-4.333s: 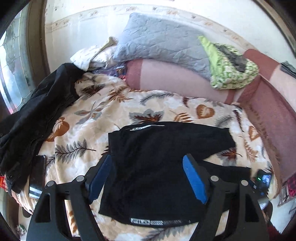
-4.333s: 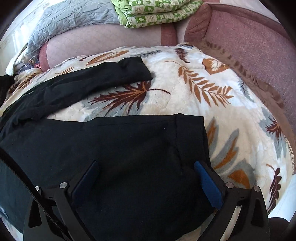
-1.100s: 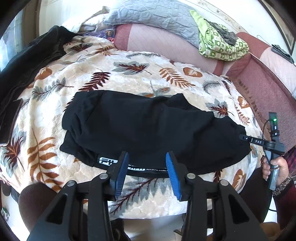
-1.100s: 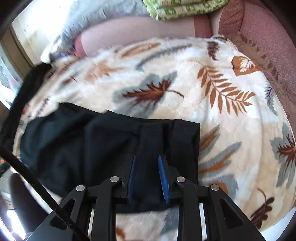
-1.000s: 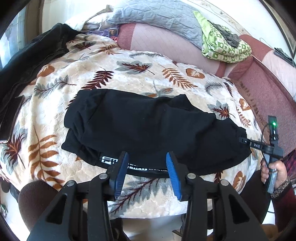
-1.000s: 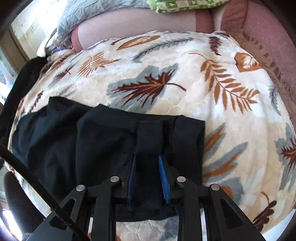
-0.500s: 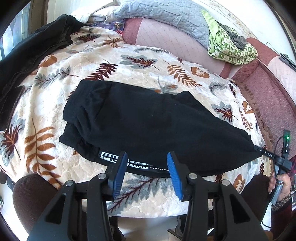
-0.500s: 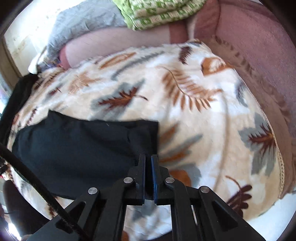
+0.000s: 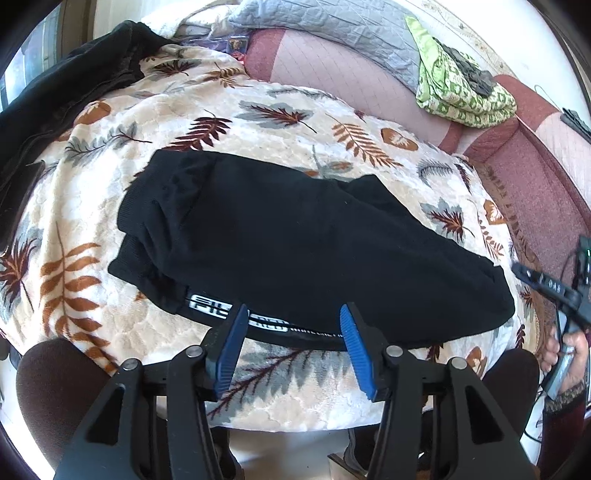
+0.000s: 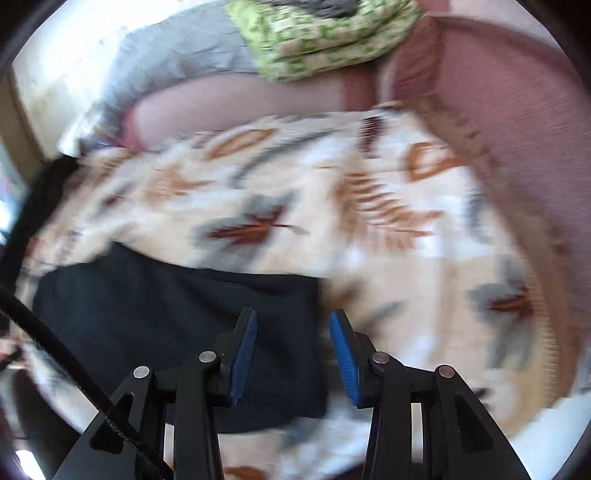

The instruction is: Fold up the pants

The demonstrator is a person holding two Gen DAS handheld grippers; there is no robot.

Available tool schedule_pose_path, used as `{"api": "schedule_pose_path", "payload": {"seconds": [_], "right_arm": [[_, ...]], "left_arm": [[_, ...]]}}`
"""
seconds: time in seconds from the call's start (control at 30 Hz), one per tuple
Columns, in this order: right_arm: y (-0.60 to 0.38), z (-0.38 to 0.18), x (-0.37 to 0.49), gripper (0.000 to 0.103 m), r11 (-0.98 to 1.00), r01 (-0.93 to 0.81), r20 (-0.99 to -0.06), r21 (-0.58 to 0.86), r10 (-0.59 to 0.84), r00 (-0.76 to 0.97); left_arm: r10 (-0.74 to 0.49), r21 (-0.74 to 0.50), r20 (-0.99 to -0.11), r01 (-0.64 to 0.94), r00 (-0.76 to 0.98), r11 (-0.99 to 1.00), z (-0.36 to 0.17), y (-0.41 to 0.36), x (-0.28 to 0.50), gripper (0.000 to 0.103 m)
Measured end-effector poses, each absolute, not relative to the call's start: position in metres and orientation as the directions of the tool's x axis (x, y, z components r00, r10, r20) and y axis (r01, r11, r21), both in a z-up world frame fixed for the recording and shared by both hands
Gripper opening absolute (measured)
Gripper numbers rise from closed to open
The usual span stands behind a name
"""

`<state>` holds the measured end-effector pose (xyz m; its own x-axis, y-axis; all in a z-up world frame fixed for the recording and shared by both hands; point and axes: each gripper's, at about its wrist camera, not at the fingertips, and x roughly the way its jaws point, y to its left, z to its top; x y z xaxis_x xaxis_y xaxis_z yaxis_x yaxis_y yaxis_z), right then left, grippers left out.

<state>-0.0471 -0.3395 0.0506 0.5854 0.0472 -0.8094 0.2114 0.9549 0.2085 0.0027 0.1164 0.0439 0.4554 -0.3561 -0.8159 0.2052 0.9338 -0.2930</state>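
Observation:
The black pants (image 9: 295, 243) lie folded lengthwise on the leaf-print blanket (image 9: 92, 266), waistband with white lettering (image 9: 207, 308) toward me. My left gripper (image 9: 291, 321) is open and empty, hovering over the near waistband edge. My right gripper (image 10: 291, 332) is open and empty above the pants' right end (image 10: 184, 317); this view is blurred by motion. It also shows in the left wrist view (image 9: 543, 284) at the far right, beside the pants' end.
A dark jacket (image 9: 55, 96) lies along the left edge. A grey pillow (image 9: 332, 29) and a green patterned folded cloth (image 9: 461, 96) rest on the pink sofa back (image 9: 535, 177). My knee (image 9: 62, 376) shows at lower left.
My right gripper, shut on the pants' end half a second ago, has opened and let go, moving back. My left gripper has stayed open over the waistband.

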Motion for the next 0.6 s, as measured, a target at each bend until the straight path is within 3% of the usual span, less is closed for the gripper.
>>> {"api": "schedule_pose_path", "payload": {"seconds": [0.1, 0.27, 0.33, 0.37, 0.4, 0.5, 0.6], "right_arm": [[-0.326, 0.038, -0.027, 0.044, 0.934, 0.112, -0.775, 0.339, 0.21, 0.595], [-0.322, -0.01, 0.016, 0.042, 0.904, 0.111, -0.814, 0.412, 0.311, 0.491], [-0.337, -0.024, 0.031, 0.01, 0.918, 0.151, -0.835, 0.367, 0.254, 0.488], [-0.343, -0.024, 0.033, 0.008, 0.921, 0.161, -0.835, 0.355, 0.235, 0.497], [-0.35, -0.022, 0.036, 0.008, 0.928, 0.192, -0.844, 0.32, 0.188, 0.502], [-0.36, -0.002, 0.032, 0.026, 0.932, 0.3, -0.851, 0.205, 0.019, 0.524], [-0.348, 0.028, 0.023, 0.027, 0.94, 0.263, -0.815, 0.219, 0.028, 0.579]], "left_arm": [[-0.348, -0.279, -0.817, 0.214, 0.459, 0.936, 0.047, 0.113, 0.0, 0.051], [-0.342, -0.277, -0.815, 0.203, 0.468, 0.939, 0.051, 0.116, -0.001, 0.053], [-0.339, -0.278, -0.815, 0.197, 0.47, 0.94, 0.05, 0.116, -0.001, 0.055], [-0.34, -0.281, -0.815, 0.193, 0.47, 0.94, 0.049, 0.117, -0.001, 0.056], [-0.341, -0.284, -0.815, 0.19, 0.469, 0.94, 0.048, 0.118, 0.0, 0.056], [-0.345, -0.291, -0.814, 0.186, 0.467, 0.938, 0.045, 0.119, 0.003, 0.056], [-0.342, -0.287, -0.814, 0.186, 0.469, 0.94, 0.04, 0.118, 0.01, 0.056]]}}
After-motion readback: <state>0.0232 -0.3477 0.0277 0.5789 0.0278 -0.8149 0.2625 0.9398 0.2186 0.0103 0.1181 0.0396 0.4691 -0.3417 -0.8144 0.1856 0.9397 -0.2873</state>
